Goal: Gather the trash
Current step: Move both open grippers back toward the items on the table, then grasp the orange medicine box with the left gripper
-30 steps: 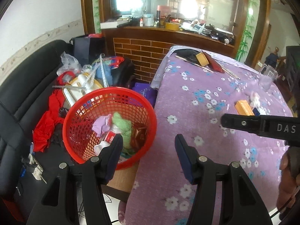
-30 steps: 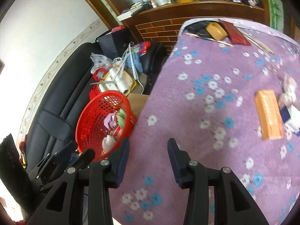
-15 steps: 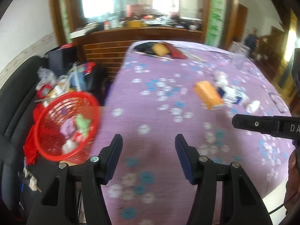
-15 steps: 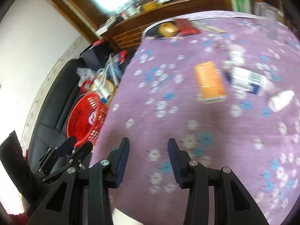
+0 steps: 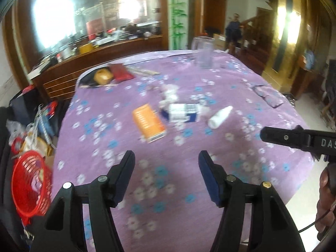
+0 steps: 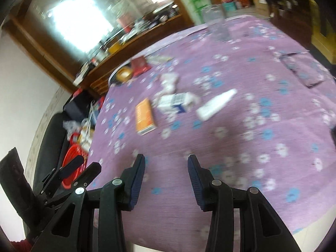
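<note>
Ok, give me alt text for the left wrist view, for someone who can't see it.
The left gripper, empty and opening, hangs over a purple floral tablecloth strewn with an orange box, a white bottle and wrappers. A red basket sits far left.

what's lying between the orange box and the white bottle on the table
A blue-and-white carton lies between the orange box and the white bottle, with crumpled white paper just behind it. Both wrist views show this.
</note>
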`<state>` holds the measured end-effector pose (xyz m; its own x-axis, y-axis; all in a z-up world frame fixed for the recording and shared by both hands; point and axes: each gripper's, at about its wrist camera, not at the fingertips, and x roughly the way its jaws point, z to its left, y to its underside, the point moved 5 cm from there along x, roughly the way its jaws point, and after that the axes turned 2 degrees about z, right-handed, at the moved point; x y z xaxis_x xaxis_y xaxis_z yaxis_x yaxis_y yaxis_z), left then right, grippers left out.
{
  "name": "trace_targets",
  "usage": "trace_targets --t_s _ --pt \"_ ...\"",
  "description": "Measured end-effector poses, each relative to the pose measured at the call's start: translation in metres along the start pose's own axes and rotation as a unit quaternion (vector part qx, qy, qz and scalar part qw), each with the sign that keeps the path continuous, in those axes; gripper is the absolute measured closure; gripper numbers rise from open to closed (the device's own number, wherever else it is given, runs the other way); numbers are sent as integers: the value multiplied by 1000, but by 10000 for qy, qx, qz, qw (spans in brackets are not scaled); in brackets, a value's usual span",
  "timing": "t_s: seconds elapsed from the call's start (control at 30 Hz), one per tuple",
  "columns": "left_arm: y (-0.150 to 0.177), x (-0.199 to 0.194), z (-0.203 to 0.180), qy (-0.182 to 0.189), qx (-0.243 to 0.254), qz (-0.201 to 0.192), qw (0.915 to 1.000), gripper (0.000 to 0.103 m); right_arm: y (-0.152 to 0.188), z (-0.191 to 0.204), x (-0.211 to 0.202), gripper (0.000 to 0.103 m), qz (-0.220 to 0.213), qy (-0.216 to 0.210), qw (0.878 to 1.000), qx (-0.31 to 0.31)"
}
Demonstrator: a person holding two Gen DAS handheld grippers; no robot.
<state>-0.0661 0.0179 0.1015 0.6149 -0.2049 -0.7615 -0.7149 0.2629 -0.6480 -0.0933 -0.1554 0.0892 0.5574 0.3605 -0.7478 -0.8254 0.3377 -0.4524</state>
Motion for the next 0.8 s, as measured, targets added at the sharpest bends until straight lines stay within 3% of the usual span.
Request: trace_targets --t_s 0.17,0.53,0.8 --pt "-19 32 -17 171 -70 428 9989 41 -3 -39 -30 56 -271 120 9989 351" --pt "-49 115 24 -85 -1078 1141 9876 41 -1 -79 -44 54 -268 224 9980 523" --pt "-53 169 49 -785 -1429 1453 9759 41 -5 -87 -40 54 -91 355 9988 333"
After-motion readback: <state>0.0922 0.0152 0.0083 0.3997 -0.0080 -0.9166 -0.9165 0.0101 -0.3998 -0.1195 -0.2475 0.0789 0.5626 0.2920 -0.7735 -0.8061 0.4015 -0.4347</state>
